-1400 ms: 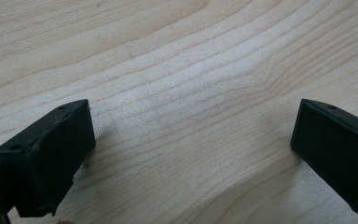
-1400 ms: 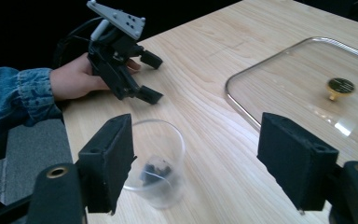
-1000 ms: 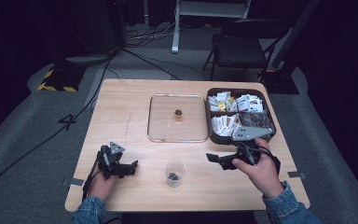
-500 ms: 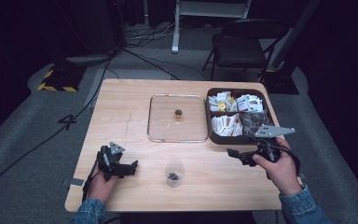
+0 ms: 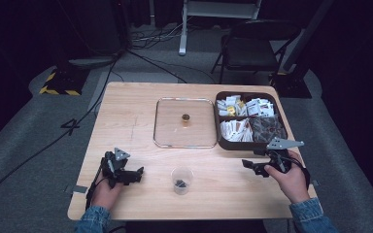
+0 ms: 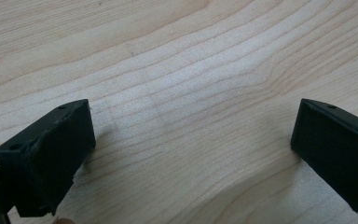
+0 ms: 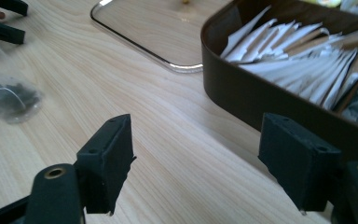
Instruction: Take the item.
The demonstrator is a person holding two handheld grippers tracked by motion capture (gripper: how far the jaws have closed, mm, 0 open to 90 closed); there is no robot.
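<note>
Right gripper (image 5: 250, 166) sits low over the table (image 5: 126, 111), jaws wide with nothing between them, just in front of the brown box (image 5: 219, 131) of sachets, probably done dropping a tea bag. Left gripper (image 5: 135, 174) rests beside the clear cup (image 5: 181, 180), jaws also wide and empty. The cup's dark contents are blurry. The glass lid (image 5: 183, 123) lies flat beside the box.

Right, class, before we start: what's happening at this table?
A person sits at a wooden table with a two-jaw gripper in each hand. Both the left gripper and right gripper are open and empty, low over the wood. Between them stands a clear cup with something dark inside. Beyond lie a clear lid and a brown box of packets.
</note>
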